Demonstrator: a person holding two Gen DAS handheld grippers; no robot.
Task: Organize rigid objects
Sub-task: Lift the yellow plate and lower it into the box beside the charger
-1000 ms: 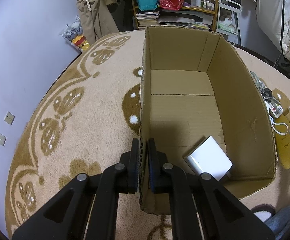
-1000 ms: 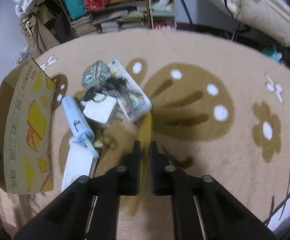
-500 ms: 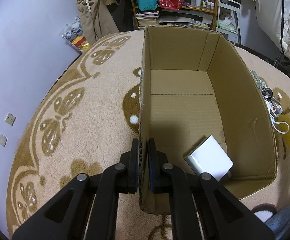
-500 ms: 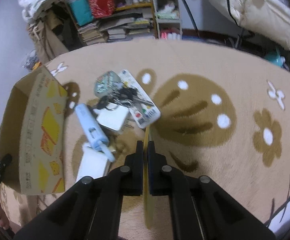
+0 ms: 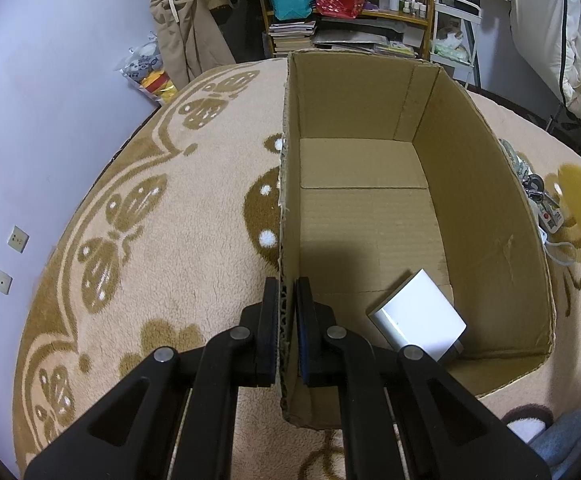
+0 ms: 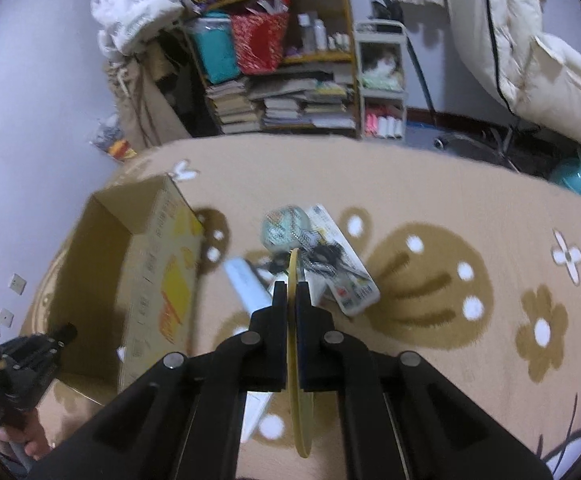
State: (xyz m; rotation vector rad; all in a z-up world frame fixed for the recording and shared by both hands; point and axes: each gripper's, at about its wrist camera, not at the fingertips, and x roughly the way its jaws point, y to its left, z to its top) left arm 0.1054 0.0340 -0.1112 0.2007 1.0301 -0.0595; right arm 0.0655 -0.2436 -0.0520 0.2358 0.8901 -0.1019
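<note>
Box (image 5: pixel 370 220) rim pinched by left claw (image 5: pixel 287 304); interior mostly open.

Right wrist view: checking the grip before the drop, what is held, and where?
The right hand-held gripper clamps a thin yellow disc edge-on, near its upper rim.

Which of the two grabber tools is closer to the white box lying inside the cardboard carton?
Left. The left gripper is clamped on the carton wall right beside the white box. The right gripper is outside the carton, gripping a thin yellow disc.
</note>
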